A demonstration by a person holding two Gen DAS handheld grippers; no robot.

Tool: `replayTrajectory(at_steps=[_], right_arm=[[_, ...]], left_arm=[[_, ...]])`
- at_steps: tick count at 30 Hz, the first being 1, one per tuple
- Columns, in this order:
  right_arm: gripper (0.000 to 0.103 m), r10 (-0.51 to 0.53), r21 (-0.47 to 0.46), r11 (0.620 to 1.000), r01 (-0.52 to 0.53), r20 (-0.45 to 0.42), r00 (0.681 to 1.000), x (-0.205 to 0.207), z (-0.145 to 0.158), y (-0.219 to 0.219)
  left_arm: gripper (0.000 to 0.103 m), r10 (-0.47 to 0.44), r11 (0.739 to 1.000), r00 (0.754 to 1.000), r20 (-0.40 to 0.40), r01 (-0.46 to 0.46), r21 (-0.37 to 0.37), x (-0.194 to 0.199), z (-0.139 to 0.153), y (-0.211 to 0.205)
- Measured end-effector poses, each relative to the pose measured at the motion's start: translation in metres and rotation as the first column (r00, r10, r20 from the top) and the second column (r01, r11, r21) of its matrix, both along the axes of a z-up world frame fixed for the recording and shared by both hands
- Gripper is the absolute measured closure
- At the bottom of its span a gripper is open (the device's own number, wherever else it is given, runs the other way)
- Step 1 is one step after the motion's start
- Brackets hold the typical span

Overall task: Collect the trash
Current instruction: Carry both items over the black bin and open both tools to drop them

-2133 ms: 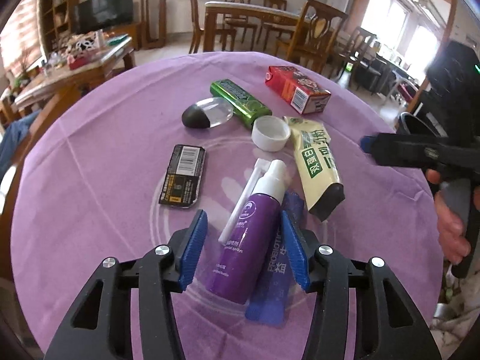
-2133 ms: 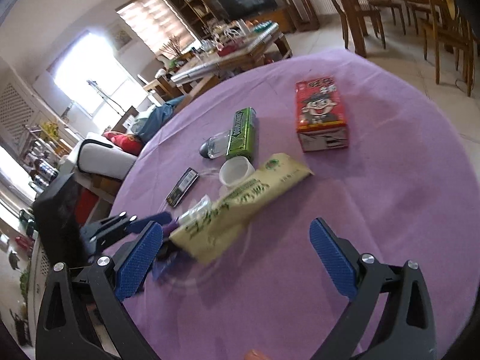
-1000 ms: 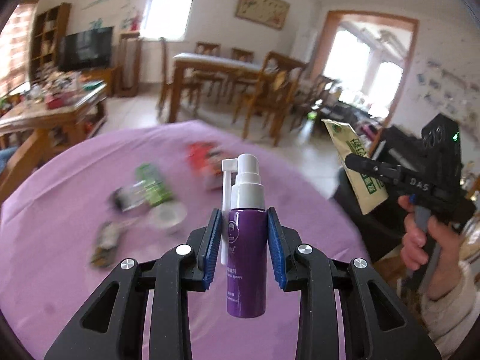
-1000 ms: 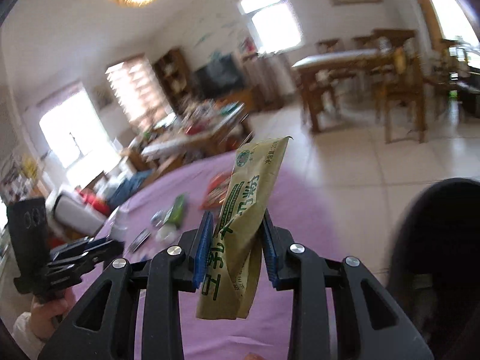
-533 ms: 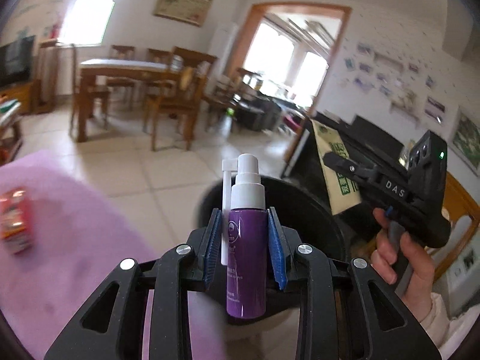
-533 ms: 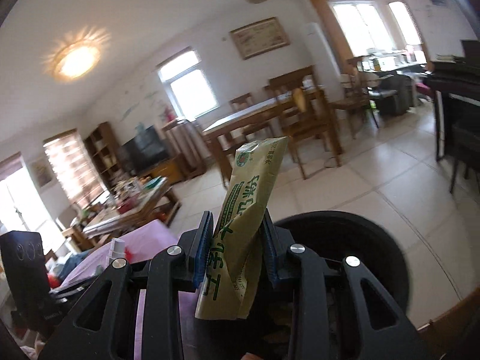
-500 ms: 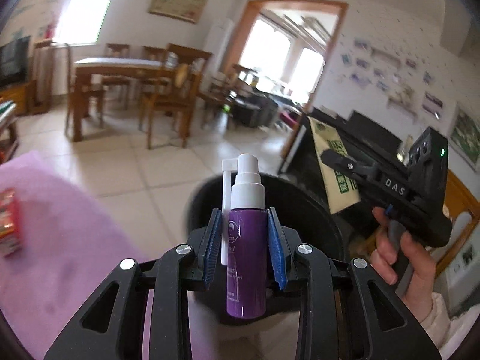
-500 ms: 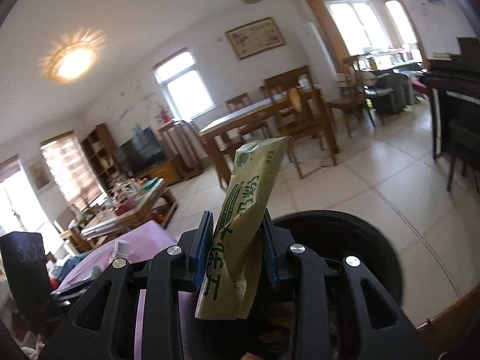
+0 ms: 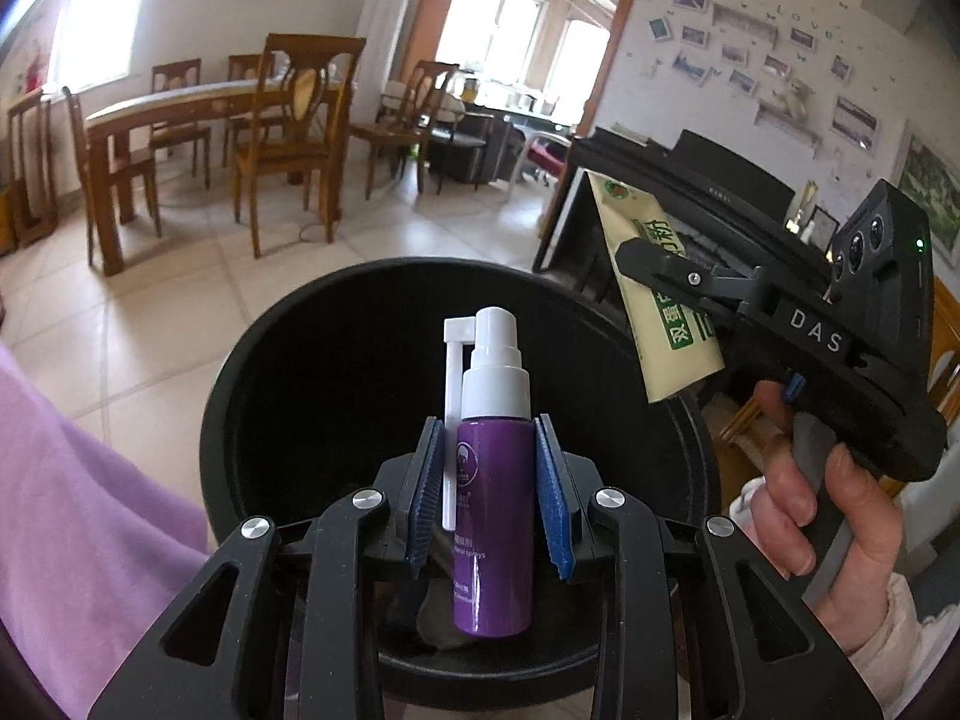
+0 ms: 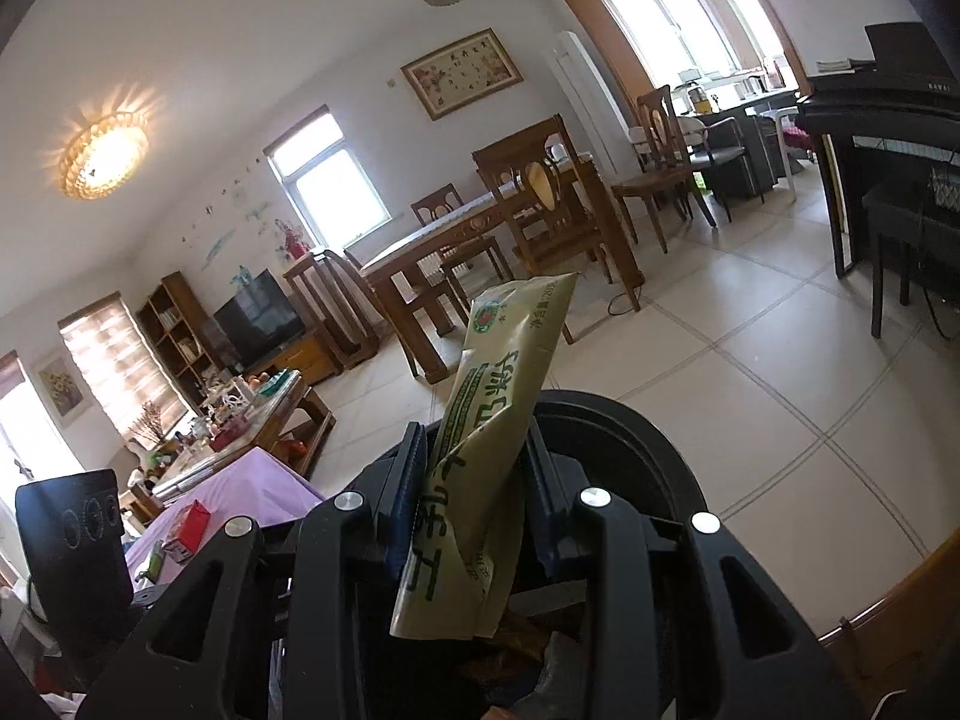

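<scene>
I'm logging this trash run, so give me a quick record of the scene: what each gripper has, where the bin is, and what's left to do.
left gripper: shut on purple spray bottle, held upright over the bin
right gripper: shut on green-and-cream packet, held above the bin's mouth
bin: black, round, on tiled floor beside the purple-covered table
bin contents: some trash at the bottom, unclear what
still on table: red carton, maybe more
remaining step: likely release both items

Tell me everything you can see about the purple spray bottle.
The spray bottle has a glossy purple plastic body with small white print, a white pump head and a thin white nozzle arm folded down its left side. It stands upright, clamped at mid-body between the left gripper's blue pads, above the black bin.
</scene>
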State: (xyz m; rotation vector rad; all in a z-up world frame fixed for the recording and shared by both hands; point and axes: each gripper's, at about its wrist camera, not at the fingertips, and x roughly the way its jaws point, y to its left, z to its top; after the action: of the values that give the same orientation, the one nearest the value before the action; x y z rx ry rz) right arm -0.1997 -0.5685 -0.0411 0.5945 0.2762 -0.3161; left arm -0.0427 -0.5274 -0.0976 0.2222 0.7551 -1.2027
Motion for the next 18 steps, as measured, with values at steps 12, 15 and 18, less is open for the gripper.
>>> replayTrajectory(at_steps=[12,15,18], right_arm=[[0.056,0.028,0.032,0.999,-0.028,-0.014,0.999,0.006,-0.001,0.003],[0.020,0.039,0.043,0.998,-0.039,-0.011,0.999,0.005,0.001,0.001],[0.018,0.040,0.031,0.999,-0.040,-0.013,0.999,0.003,0.003,0.004]], left_arm=[[0.043,0.002,0.998,0.998,0.069,-0.006,0.057,-0.009,0.002,-0.001],[0.009,0.034,0.999,0.989,0.145,-0.040,0.036,-0.016,0.010,0.006],[0.007,0.036,0.999,0.982,0.186,-0.042,0.031,-0.024,0.018,0.015]])
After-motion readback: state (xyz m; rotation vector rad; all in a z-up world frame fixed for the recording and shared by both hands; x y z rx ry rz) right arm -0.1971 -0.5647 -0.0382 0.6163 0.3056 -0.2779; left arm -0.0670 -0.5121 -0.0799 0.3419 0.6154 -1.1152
